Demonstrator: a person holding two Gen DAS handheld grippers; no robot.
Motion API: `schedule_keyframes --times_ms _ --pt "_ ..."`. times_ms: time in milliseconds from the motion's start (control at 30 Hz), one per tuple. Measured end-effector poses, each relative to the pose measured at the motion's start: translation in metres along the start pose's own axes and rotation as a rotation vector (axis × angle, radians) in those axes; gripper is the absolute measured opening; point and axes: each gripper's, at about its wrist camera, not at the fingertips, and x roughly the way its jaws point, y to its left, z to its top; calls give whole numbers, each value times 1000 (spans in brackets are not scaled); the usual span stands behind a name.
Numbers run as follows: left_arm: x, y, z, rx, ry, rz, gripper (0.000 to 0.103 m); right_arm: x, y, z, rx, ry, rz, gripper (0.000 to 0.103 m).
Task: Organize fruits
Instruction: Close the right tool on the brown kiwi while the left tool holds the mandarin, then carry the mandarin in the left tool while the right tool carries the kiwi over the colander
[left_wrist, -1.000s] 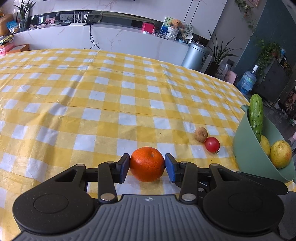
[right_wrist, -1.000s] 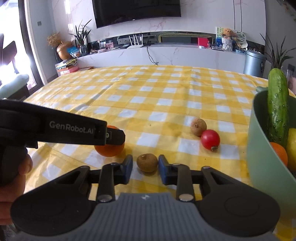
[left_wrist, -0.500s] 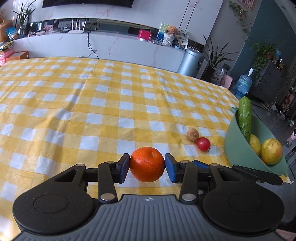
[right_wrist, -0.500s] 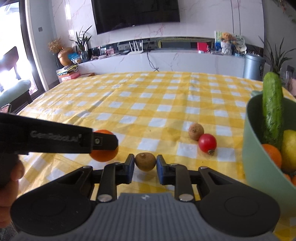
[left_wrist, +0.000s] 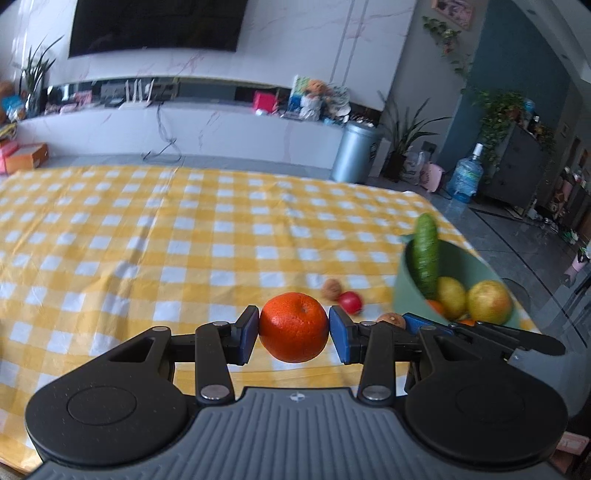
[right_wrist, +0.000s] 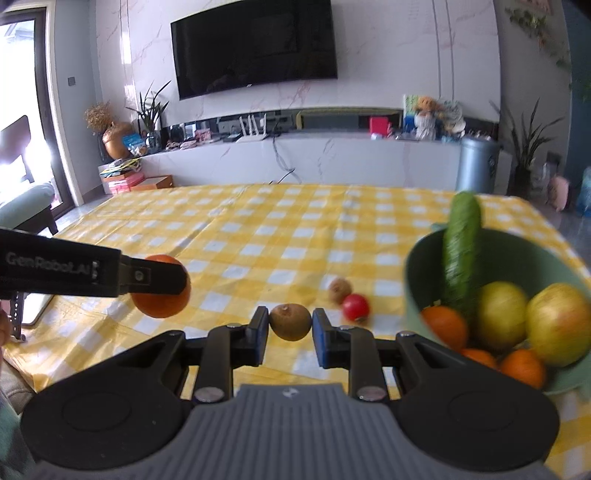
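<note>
I have the left gripper (left_wrist: 293, 328) clamped on an orange (left_wrist: 294, 327), both blue pads pressed against its sides, and the fruit hangs clear above the yellow-checked tabletop (left_wrist: 147, 258) near its front edge. My right gripper (right_wrist: 290, 328) is closed on a small brown fruit (right_wrist: 290, 321), also lifted off the cloth; through the blur I take it for a longan or a small kiwi, but I cannot be sure. From the right wrist camera I see the left gripper's black finger across the orange, off to the left.

Toward the right edge of the tabletop stands the green bowl (right_wrist: 413, 291). A cucumber (right_wrist: 460, 251) leans upright in it against the far rim, with a yellow fruit (right_wrist: 500, 314), a yellow-green apple-like fruit (right_wrist: 557, 323) and several small oranges (right_wrist: 445, 326) lower down. Just left of the bowl, on the cloth, lie a second small brown fruit (right_wrist: 340, 290) and a red tomato-like fruit (right_wrist: 355, 306), touching or nearly so.

Beyond the far edge of the tabletop are a white marble counter (right_wrist: 332, 158) and a dark television (right_wrist: 255, 46) on the wall.
</note>
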Motion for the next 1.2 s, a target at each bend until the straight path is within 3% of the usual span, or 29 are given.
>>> schedule_keyframes --times_ms 533,833,1200 --pt "-41 -54 21 84 -82 -75 47 -61 -51 23 -20 -58 -72 22" --pt "2 -66 33 81 -30 -148 47 -64 -93 44 15 -56 -137 22" --pt "52 -90 45 119 23 -245 47 -46 -136 27 120 -5 -144 22"
